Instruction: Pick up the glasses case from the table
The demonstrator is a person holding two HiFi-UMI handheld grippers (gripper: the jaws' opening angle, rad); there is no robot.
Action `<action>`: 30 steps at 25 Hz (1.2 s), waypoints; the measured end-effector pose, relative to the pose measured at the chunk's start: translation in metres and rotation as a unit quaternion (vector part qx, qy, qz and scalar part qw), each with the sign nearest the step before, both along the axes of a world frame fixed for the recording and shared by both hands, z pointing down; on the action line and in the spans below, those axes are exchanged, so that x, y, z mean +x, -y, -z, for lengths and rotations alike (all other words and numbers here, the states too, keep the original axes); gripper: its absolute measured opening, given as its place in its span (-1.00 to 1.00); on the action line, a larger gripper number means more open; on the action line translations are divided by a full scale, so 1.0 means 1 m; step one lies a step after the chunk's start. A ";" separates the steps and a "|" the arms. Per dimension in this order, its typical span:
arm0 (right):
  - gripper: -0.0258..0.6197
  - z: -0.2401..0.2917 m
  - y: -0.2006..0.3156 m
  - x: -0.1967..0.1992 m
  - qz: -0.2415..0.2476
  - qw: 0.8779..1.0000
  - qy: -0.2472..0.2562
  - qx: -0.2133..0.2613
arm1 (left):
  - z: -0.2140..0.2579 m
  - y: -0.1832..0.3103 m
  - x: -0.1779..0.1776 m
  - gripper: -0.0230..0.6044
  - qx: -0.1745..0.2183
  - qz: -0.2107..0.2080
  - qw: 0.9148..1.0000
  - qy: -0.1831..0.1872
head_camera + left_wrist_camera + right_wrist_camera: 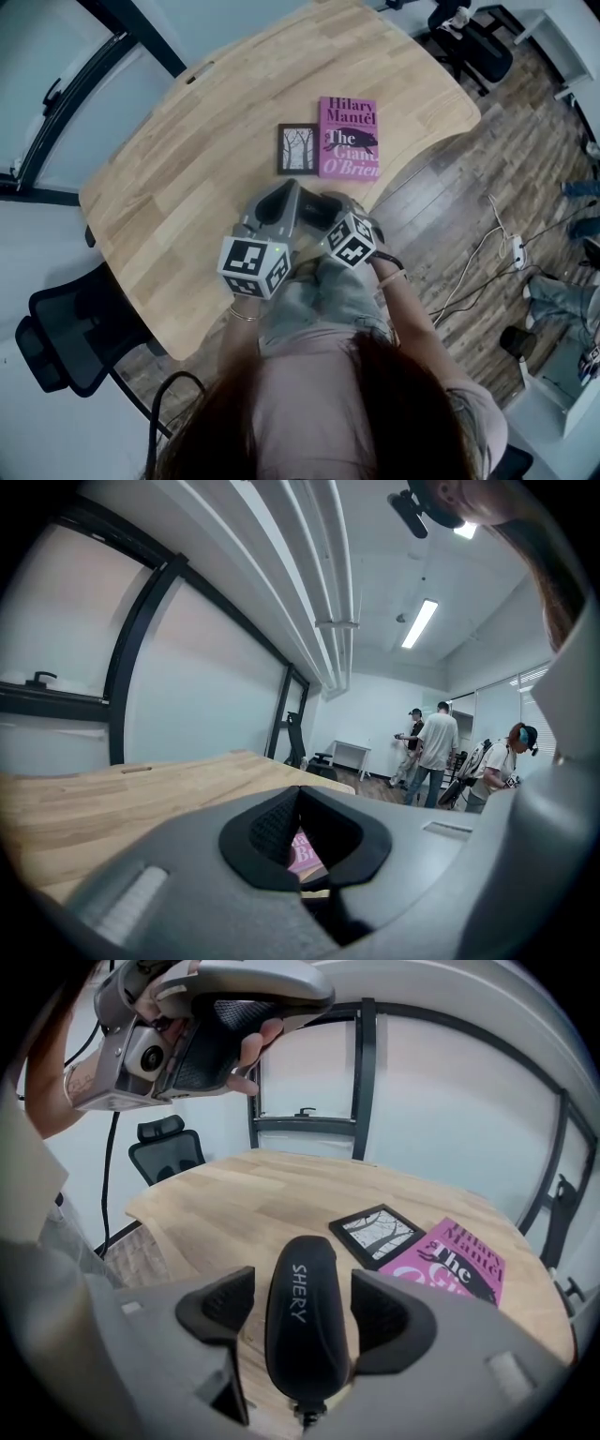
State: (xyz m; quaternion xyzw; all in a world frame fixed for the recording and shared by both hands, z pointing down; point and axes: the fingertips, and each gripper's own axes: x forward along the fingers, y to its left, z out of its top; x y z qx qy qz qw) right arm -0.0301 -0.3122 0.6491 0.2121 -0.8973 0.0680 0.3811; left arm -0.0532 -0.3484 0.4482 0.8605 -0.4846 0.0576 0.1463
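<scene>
The black glasses case (300, 1321), printed SHERY, lies lengthwise on the wooden table (178, 178) near its front edge. My right gripper (302, 1309) points down over it with one jaw on each side. Small gaps separate the pads from the case, so the gripper is open. In the head view the case (317, 210) shows as a dark shape ahead of the right gripper (330, 214). My left gripper (279, 202) hovers just to the left of it, above the table. Its jaw tips meet in the left gripper view (300, 829), with nothing held.
A pink book (348, 137) and a small black-framed tablet (297, 148) lie side by side beyond the case. A black office chair (66, 337) stands at the table's left. Cables and a power strip (514, 248) lie on the floor at the right. People (436, 752) stand far off.
</scene>
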 end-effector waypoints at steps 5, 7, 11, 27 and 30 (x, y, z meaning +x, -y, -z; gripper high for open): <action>0.05 -0.014 0.000 -0.001 0.012 1.000 -0.017 -0.012 | -0.009 0.000 0.000 -0.91 -0.011 0.000 1.000 0.000; 0.08 -0.019 0.000 -0.001 0.016 0.999 -0.023 -0.018 | -0.011 0.001 -0.001 -0.91 -0.014 0.002 1.000 0.000; 0.10 -0.027 0.001 0.000 0.024 0.999 -0.037 -0.028 | -0.013 0.002 -0.004 -0.91 -0.019 0.011 1.000 -0.007; 0.17 -0.062 -0.004 -0.001 0.033 0.994 -0.078 -0.069 | -0.023 -0.003 -0.021 -0.91 -0.032 0.033 0.999 -0.006; 0.17 -0.062 -0.002 -0.001 0.027 0.995 -0.069 -0.066 | -0.024 -0.003 -0.025 -0.91 -0.032 0.035 0.999 -0.007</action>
